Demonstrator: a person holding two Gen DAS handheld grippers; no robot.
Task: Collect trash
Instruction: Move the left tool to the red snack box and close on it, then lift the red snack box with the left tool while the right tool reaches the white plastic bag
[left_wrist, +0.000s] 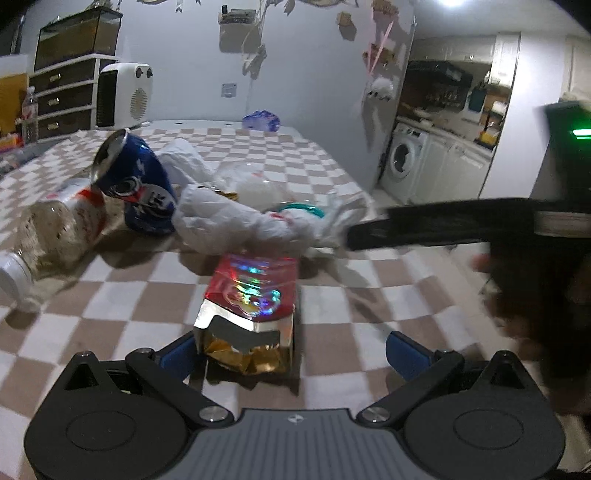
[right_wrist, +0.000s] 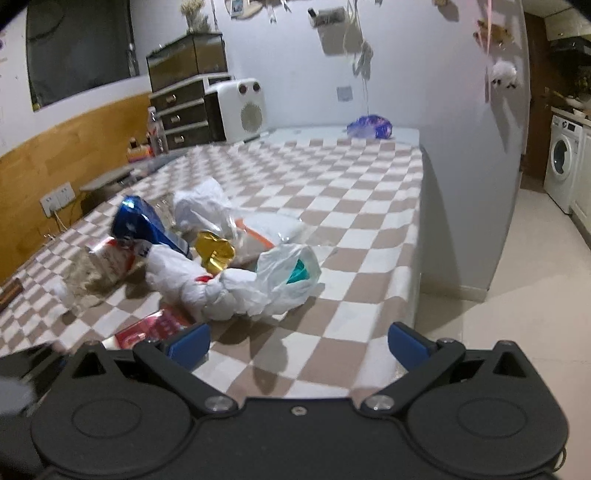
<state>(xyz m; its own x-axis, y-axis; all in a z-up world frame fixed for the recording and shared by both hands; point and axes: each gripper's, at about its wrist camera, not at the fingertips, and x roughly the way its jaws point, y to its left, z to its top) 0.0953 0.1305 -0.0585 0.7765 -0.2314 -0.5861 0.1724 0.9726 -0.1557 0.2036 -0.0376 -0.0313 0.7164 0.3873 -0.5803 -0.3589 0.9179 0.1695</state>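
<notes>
Right now the left gripper (left_wrist: 290, 354) is sitting spread wide, with the red holographic foil snack wrapper with its torn gold-lined end (left_wrist: 251, 306) lying between its blue pads, near the left pad (left_wrist: 177, 356) and apart from the right one. Right gripper (right_wrist: 298, 343) is also spread, pinching nothing, hovering over the checkered beige-and-white cloth on the counter (right_wrist: 351, 221).

Handling guess: wrapper is looking light, thin, crinkly and slick, so it is probably going to slide or collapse; I'd be pinching across the flattened body just behind the torn end, not the ragged flap.

Just beyond the wrapper: crumpled white plastic bag with a teal item inside (left_wrist: 255, 218). Left of the wrapper: dented blue drink can (left_wrist: 136, 181), clear plastic bottle with red label and white cap (left_wrist: 55, 236).

View differences: left wrist is showing the wrapper's open end and the bottle cap; right wrist is barely catching the wrapper behind its own left pad, but is showing a crumpled gold foil piece (right_wrist: 214, 251) and the counter's right edge dropping to the floor.
</notes>
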